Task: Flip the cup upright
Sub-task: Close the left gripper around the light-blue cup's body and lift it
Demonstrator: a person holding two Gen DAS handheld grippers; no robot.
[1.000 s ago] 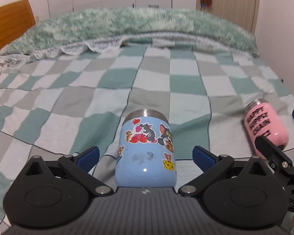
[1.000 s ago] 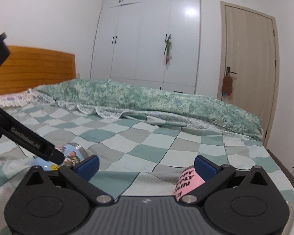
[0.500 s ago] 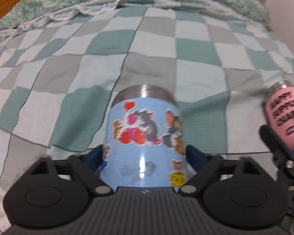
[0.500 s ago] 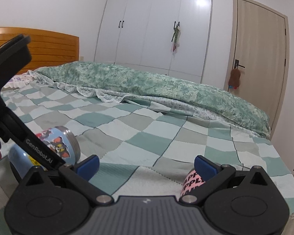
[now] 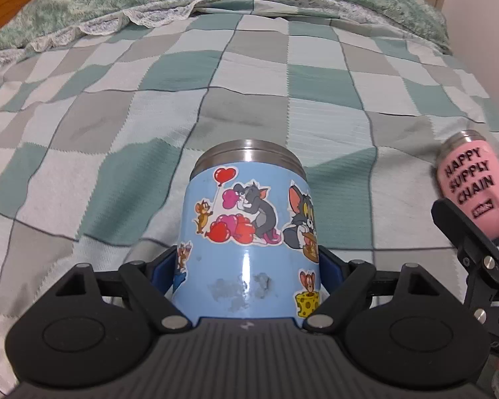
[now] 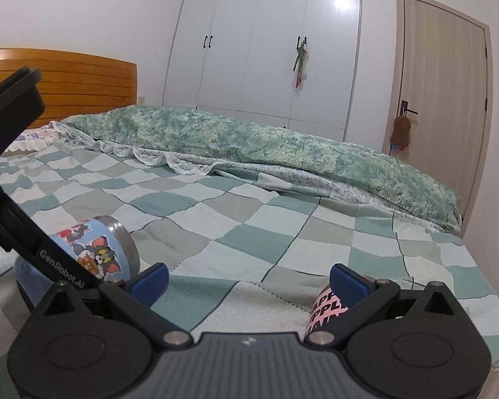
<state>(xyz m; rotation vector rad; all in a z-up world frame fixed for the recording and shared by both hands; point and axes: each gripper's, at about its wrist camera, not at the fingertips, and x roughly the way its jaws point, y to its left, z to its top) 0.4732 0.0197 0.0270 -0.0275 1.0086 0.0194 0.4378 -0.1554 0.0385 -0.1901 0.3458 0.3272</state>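
Observation:
A blue cup (image 5: 248, 239) with cartoon stickers and a steel rim lies on its side on the checkered bedspread, rim pointing away from me. My left gripper (image 5: 248, 269) is shut on its lower body, blue pads pressed against both sides. The cup also shows in the right wrist view (image 6: 96, 252), lying behind the left gripper's black frame. A pink cup (image 5: 475, 189) with black lettering lies on its side to the right. My right gripper (image 6: 248, 279) is open and empty, with the pink cup (image 6: 326, 311) just behind its right finger.
The checkered bedspread (image 5: 249, 76) covers the bed. A folded green quilt (image 6: 249, 139) lies across the far side. A wooden headboard (image 6: 66, 79) stands at the left, white wardrobes (image 6: 266, 43) and a door (image 6: 445, 83) behind.
My left gripper moved forward around the blue cup and closed its pads onto the cup's sides. The right gripper stayed open and shifted slightly near the pink cup.

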